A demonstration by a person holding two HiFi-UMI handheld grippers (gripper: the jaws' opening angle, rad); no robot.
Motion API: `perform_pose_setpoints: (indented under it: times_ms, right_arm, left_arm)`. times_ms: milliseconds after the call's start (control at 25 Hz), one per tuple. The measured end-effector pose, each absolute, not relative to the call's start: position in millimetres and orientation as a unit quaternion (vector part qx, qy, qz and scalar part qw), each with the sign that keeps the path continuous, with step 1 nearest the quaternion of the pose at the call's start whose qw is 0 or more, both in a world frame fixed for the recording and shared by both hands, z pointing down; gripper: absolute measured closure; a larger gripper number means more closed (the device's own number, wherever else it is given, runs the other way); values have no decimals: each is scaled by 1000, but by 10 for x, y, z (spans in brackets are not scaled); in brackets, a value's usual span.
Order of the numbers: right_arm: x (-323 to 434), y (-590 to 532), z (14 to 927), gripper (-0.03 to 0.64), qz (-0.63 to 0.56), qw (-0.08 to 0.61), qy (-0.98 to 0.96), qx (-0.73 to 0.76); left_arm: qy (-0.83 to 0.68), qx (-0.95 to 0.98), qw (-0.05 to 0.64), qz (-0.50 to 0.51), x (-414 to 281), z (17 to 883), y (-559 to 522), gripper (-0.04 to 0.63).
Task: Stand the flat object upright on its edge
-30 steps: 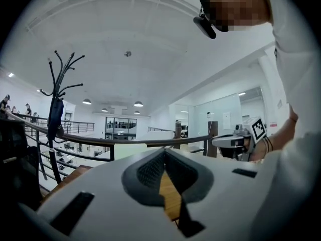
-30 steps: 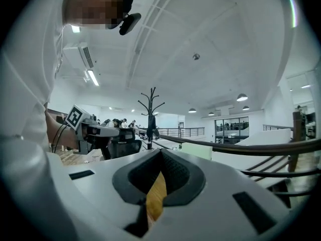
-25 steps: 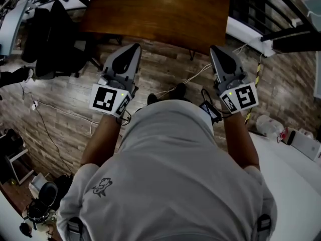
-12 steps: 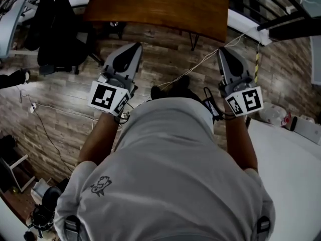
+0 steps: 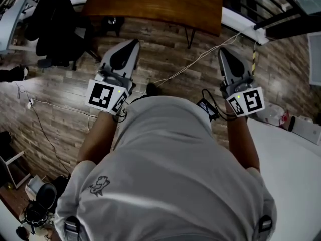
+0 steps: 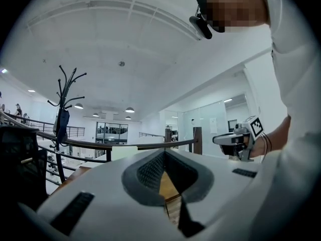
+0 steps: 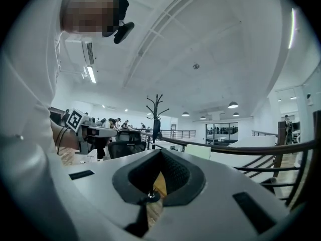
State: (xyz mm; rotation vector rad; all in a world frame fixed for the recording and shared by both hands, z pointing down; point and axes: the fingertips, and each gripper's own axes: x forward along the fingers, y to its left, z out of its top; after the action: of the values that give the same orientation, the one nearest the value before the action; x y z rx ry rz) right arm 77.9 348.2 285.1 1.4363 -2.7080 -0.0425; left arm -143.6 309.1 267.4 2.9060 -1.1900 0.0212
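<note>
Table [image 5: 155, 4] cut off above; left tongs [image 5: 134, 42], right tongs [image 5: 223, 50] closed

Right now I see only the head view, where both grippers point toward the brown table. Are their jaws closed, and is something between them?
Observer: The left gripper view shows the left gripper with its jaws together and nothing between them.
Operator: And the other one?
Observer: In the right gripper view the right gripper is shut too, and empty.
Operator: Is any flat object ahead? My view cuts off the far part of the table.
Observer: A pale rectangular thing shows ahead, just left of the left gripper's tips. I cannot tell whether it lies flat or stands.
</note>
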Motion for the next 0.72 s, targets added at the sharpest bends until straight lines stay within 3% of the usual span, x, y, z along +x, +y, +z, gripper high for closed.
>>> perform_pose_setpoints:
  times_ms: [720]
  right_arm:
    - [1419,4412,3149,584,14,33,-898,438]
  left_arm:
    - [-413,910,18,13,-702,2905,4125,581]
